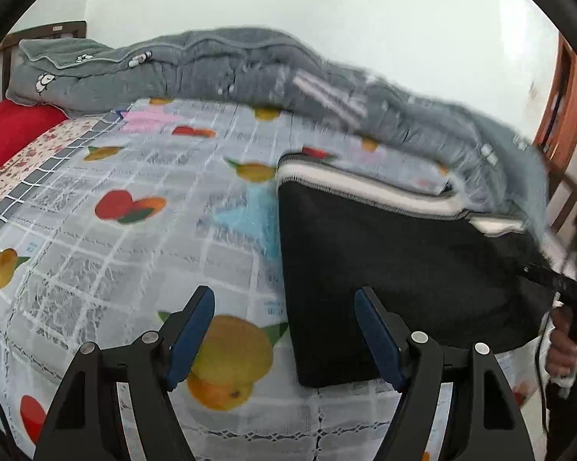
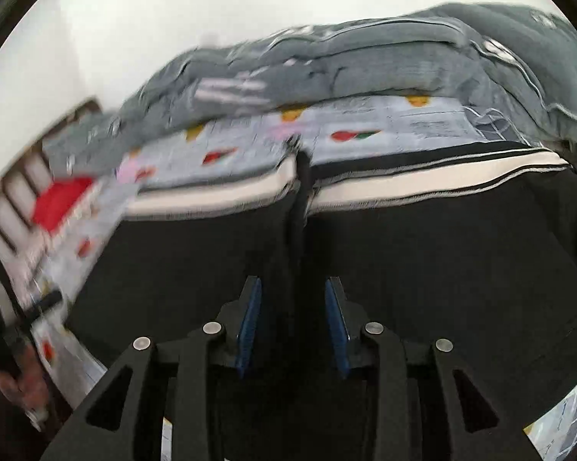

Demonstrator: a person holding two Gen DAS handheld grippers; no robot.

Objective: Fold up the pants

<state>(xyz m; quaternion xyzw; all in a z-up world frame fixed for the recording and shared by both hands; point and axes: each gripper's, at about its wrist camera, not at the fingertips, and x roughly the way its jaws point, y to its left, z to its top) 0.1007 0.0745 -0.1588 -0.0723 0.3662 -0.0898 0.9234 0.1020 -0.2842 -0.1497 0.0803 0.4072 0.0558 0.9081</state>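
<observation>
The left gripper (image 1: 284,330) had its jaws spread wide, nothing between them but the bedsheet (image 1: 142,253) beneath, and its right-hand finger (image 1: 376,342) hung over the near left corner of the pants. The right gripper (image 2: 293,326) had its jaws narrowly apart, with black cloth filling the gap behind them; whether the pads pressed that cloth could not be told from the blurred view.

The pants (image 1: 396,269) lay as a black folded slab on the right part of the bed, their far edge trimmed with a white band and thin dark lines (image 2: 423,182). From the right wrist a raised crease (image 2: 301,207) ran down the middle of the cloth towards the jaws.

No brand or readable writing showed. The sheet carried small printed marks inside its grey grid, too blurred to read, among oranges, red fruit and a pale blue star. A grey quilt (image 1: 219,65) with small white figures and white stripes lay bunched along the far side of the bed. A red pillow (image 1: 11,130) sat at the left by a dark wooden headboard (image 1: 63,30), on a floral strip. Behind was a plain pale wall (image 1: 326,4), and at the far right an orange-brown wooden frame (image 1: 565,103).

The sheet lay bare left of the pants. At the right edge of the left wrist view a hand (image 1: 569,349) gripped a black handle beside the pants.
</observation>
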